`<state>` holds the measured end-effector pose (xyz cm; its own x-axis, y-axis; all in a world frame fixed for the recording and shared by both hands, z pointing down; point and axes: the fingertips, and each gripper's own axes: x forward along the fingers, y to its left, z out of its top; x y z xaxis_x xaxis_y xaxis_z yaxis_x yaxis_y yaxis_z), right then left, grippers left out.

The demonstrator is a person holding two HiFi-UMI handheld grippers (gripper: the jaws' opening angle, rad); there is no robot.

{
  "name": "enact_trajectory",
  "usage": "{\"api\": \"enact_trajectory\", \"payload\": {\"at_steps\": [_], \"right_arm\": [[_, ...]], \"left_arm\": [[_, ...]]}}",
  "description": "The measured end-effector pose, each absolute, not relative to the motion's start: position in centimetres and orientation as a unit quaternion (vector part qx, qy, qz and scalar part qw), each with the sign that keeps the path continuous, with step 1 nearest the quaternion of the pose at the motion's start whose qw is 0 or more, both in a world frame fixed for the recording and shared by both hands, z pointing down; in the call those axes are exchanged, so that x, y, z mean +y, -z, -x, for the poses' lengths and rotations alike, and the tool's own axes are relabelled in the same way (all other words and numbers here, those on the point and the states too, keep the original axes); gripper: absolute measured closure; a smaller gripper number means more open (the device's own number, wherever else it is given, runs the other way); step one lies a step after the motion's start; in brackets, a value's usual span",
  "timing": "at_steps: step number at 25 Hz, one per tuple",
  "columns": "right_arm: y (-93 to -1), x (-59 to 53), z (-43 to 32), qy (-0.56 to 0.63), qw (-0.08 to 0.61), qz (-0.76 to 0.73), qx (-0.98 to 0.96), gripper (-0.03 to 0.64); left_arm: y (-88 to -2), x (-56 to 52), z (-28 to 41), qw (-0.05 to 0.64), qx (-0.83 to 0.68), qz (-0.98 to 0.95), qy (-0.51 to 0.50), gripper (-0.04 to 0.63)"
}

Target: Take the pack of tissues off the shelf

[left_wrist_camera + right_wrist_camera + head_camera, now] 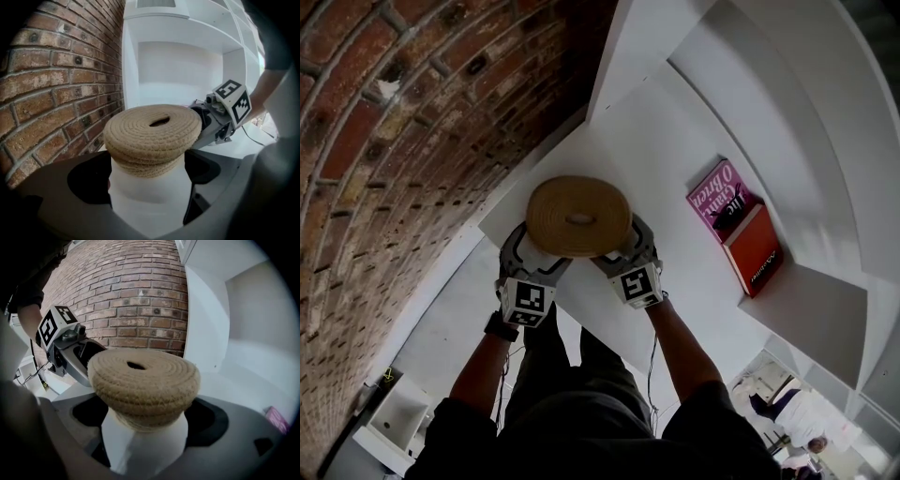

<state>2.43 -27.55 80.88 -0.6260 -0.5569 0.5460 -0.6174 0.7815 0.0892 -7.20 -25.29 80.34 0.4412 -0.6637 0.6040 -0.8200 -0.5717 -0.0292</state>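
Woven-topped pack of tissues [578,217]: we see it upright between left hand-held gripper [534,257] and right hand-held gripper [622,249], both clamped on it.

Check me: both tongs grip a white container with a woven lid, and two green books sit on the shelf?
Not green: the head view shows one pink book and one red book. The rest is right.
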Motion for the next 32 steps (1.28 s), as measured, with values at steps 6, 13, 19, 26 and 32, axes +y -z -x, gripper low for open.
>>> {"api": "enact_trajectory", "payload": {"at_steps": [6,13,19,26,32], "right_arm": [[-81.2,-27.1,-2.9,-0.057,0.292,-0.33,-0.896,0.107],[-78.9,-25.8,-4.4,-0.061,0.293,-0.338,-0.892,0.107],[-73.5,-24.4,-6.4,-0.071,0.276,-0.364,-0.887,0.152],[-63.8,-23.0,-7.9,-0.028,0.227,-0.411,-0.882,0.387],[-56.7,-20.9,-8.6,0.002,0.181,-0.434,-0.883,0.528]], "left_arm": [[-80.5,-24.9,7.7,0.125,-0.431,-0.837,-0.315,0.107],[-79.1,-23.4,9.7,0.137,-0.434,-0.829,-0.324,0.115],[-73.7,-21.8,11.3,0.143,-0.457,-0.826,-0.297,0.258],[-64.8,-20.7,11.0,0.088,-0.48,-0.835,-0.256,0.405],[-59.0,-19.2,9.8,0.047,-0.486,-0.84,-0.236,0.467]]}}
